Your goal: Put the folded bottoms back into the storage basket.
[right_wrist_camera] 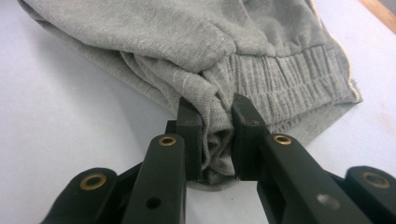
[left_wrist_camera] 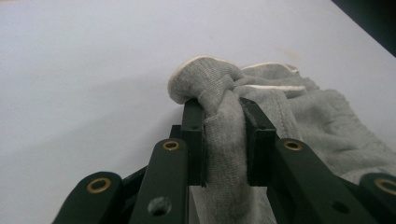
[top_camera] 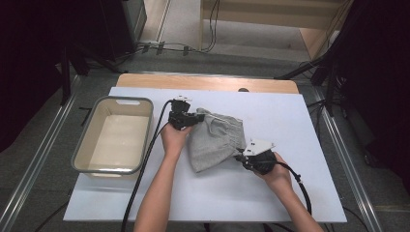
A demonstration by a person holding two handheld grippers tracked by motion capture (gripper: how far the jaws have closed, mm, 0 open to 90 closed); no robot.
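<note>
The grey garment lies crumpled at the middle of the white surface, stretched between the two hands. The left hand-held gripper sits at the garment's far left corner and pinches a bunched fold of it; the right hand-held gripper sits at the near right edge and pinches the cloth there. In the left gripper view the cloth runs down between the two black jaws, which press on it from both sides, and a rolled hem with pale edging bulges just past their tips. The right gripper view brings out what the high view cannot: the ribbed, gathered waistband beside the jaws and the folds of fabric squeezed between them. The high view alone gives the layout: a grey bin stands on the left part of the surface, just beside the left hand and apart from the garment, and a black cable trails from each hand-held gripper toward the near edge. The right hand rests on the surface beside the garment. Nothing lies between the garment and the bin except the left hand and its cable.
</note>
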